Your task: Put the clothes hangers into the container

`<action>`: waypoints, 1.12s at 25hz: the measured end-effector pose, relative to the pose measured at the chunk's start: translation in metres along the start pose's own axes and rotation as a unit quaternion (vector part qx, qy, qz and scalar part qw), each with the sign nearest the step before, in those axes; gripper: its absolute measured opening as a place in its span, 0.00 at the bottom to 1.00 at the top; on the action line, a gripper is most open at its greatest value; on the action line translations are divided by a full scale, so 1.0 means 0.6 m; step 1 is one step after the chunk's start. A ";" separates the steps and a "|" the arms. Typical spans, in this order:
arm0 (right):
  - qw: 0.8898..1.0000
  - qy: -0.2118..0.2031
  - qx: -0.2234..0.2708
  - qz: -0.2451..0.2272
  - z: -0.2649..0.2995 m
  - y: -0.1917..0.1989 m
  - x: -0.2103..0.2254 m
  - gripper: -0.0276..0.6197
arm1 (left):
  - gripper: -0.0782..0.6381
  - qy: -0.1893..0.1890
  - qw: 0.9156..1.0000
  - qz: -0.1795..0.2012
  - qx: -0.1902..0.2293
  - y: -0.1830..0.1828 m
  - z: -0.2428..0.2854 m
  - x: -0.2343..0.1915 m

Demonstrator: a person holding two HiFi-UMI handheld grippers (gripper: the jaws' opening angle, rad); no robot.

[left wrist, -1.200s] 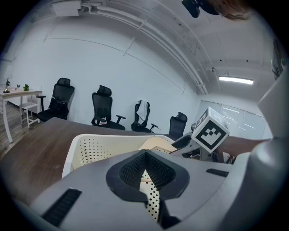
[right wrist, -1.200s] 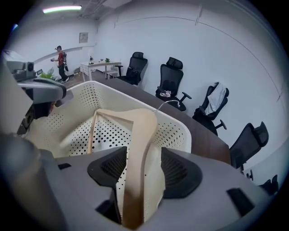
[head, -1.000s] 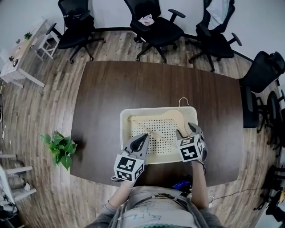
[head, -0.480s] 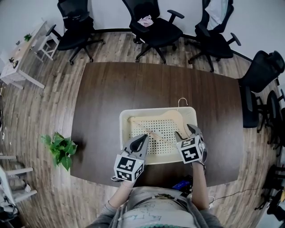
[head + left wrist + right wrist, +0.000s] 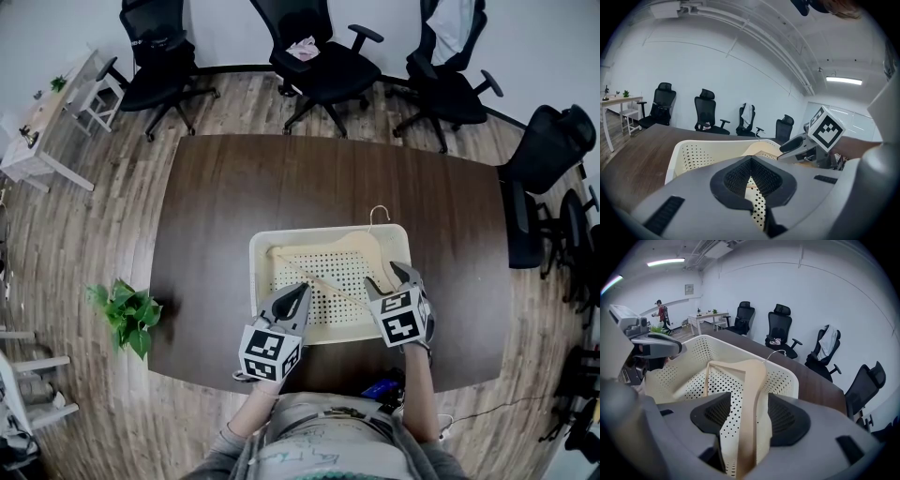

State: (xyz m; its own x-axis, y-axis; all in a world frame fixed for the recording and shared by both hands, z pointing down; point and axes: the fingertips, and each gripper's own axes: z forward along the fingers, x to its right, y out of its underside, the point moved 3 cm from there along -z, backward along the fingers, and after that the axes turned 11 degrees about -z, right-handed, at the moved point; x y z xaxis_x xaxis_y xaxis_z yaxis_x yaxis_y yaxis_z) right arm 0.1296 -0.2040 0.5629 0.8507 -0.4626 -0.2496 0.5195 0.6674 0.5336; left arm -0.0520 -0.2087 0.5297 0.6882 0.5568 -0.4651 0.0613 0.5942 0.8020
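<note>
A cream perforated basket [image 5: 259, 281] stands on the dark table near its front edge. One wooden hanger [image 5: 361, 246] lies inside it, its wire hook [image 5: 378, 212] sticking over the far rim. My right gripper [image 5: 389, 277] is open at the basket's right side. In the right gripper view the hanger's arm [image 5: 752, 394] runs between the jaws, against the right pad, with a gap to the left one. My left gripper [image 5: 296, 294] is shut and empty, over the basket's near left part. Its tips [image 5: 751, 176] touch above the basket floor.
Three black office chairs [image 5: 323, 56] stand behind the table, and more at the right [image 5: 553, 150]. A potted plant [image 5: 127, 314] sits on the floor to the left, with a small white desk [image 5: 47, 112] farther back. Bare tabletop [image 5: 281, 178] lies beyond the basket.
</note>
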 end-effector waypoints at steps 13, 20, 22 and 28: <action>1.000 0.014 0.017 0.000 -0.017 -0.002 -0.001 0.42 | 0.12 0.004 1.000 0.004 0.000 0.008 -0.009 0.018; 1.000 0.017 0.022 -0.001 -0.022 0.004 -0.002 0.33 | 0.12 0.008 1.000 0.007 -0.004 0.011 -0.010 0.025; 0.999 0.016 0.028 0.006 -0.028 0.003 -0.001 0.30 | 0.12 0.009 1.000 0.008 -0.004 0.010 -0.011 0.029; 0.999 0.027 0.029 0.007 -0.035 0.009 0.001 0.20 | 0.12 0.009 1.000 0.017 -0.012 0.020 -0.013 0.038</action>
State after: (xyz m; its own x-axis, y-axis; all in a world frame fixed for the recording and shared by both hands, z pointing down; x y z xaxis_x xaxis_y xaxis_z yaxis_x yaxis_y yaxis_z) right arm 0.1347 -0.1883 0.5487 0.8617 -0.4208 -0.2835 0.5032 0.6376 0.5833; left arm -0.0412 -0.1843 0.5256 0.6761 0.5878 -0.4442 0.0208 0.5875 0.8090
